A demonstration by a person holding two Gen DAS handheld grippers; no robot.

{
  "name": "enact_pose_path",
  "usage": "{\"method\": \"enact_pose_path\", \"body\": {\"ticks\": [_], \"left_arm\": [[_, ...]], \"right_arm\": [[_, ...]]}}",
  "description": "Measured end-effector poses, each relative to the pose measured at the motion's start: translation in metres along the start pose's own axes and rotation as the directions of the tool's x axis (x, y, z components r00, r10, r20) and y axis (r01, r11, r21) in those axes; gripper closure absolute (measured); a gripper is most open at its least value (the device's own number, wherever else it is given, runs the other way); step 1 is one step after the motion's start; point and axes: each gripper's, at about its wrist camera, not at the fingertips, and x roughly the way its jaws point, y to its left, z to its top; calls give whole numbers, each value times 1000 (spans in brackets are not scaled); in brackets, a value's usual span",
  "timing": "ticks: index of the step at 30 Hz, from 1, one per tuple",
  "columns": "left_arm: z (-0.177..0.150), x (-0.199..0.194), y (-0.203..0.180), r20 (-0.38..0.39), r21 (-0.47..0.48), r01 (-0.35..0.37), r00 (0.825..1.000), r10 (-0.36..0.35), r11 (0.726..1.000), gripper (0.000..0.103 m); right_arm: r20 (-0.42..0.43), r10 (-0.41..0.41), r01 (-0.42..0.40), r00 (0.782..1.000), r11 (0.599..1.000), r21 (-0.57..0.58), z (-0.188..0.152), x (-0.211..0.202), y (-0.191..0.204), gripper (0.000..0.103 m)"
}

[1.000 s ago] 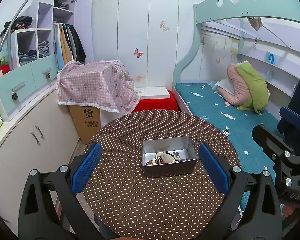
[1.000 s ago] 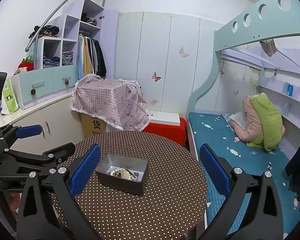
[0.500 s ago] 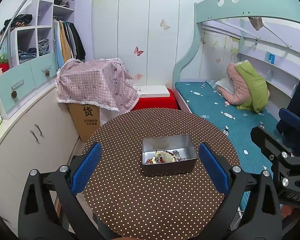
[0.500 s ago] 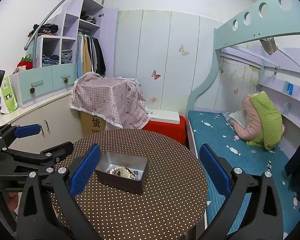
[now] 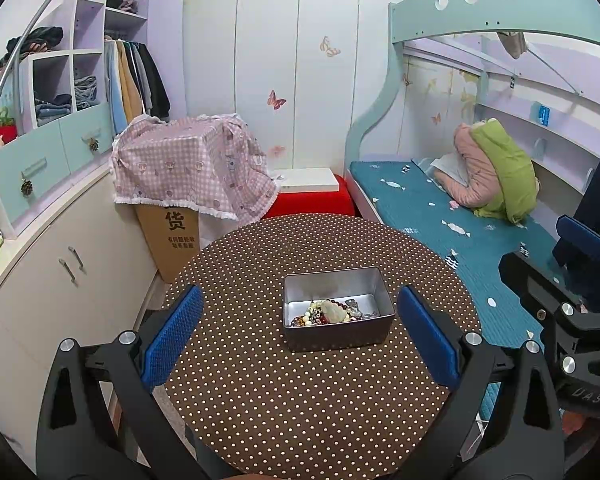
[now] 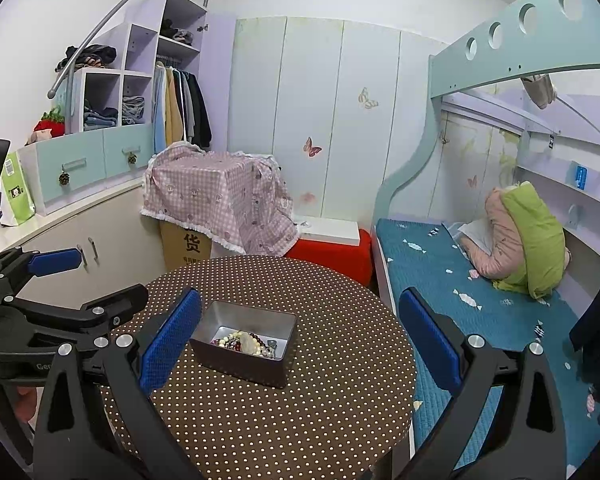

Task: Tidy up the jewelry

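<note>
A grey metal tin [image 5: 337, 307] [image 6: 245, 340] stands on the round brown dotted table [image 5: 300, 392] [image 6: 300, 412]. Inside it lies a heap of jewelry [image 5: 327, 313] [image 6: 244, 342]: bead bracelets, a pale stone piece and small metal bits. My left gripper [image 5: 300, 334] hovers above the near side of the table, open and holding nothing, with the tin framed between its blue pads. My right gripper [image 6: 300, 338] is open and holds nothing too, with the tin near its left pad. Each gripper shows at the edge of the other's view, the right gripper [image 5: 572, 280] at the right and the left gripper [image 6: 48, 292] at the left.
A bunk bed with a teal mattress [image 5: 440, 216] runs along the right. A cardboard box under a pink checked cloth [image 5: 188, 172] and a red box [image 5: 312, 200] stand behind the table. White cabinets [image 5: 60, 264] and shelves line the left wall.
Both grippers have risen and drawn back slightly, so the tin sits a little lower and smaller in both views. Both stay open.
</note>
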Motion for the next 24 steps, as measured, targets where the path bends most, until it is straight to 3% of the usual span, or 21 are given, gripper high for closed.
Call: {"method": "enact_pose_path", "body": {"ticks": [24], "left_arm": [[-2, 7, 1, -12, -3, 4, 1000, -4, 1000, 6]], "right_arm": [[-10, -3, 3, 1000, 1000, 2, -8, 1, -2, 8]]}}
